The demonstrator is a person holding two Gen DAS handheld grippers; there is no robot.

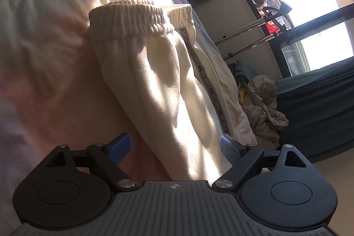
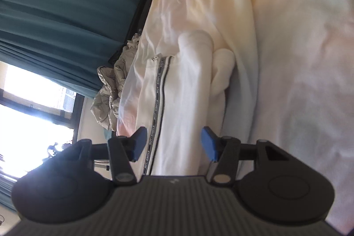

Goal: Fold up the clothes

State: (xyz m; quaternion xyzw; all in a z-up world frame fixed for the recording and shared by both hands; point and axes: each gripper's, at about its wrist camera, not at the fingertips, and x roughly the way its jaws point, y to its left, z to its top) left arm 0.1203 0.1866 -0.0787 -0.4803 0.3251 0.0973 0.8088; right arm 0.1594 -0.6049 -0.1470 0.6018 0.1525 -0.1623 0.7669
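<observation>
Cream trousers (image 1: 154, 81) lie stretched along the pale bedsheet (image 1: 44, 59), and we get them from both ends. From the left wrist view, the elastic waistband (image 1: 141, 17) sits at the far end, with a dark lettered side stripe (image 1: 205, 83) running down the right edge toward the camera. The left gripper (image 1: 174, 149) hovers at the near end, its blue pads (image 1: 119, 147) spread wide on either side of the cloth, pinching nothing. Over on the right wrist view, the right gripper (image 2: 172, 143) has its jaws parted too, the fabric and stripe (image 2: 158, 103) lying in the gap, the pads not pressing on it. A crumpled grey garment (image 2: 112, 87) sits off the bed's left edge, near the teal curtain (image 2: 55, 25).
</observation>
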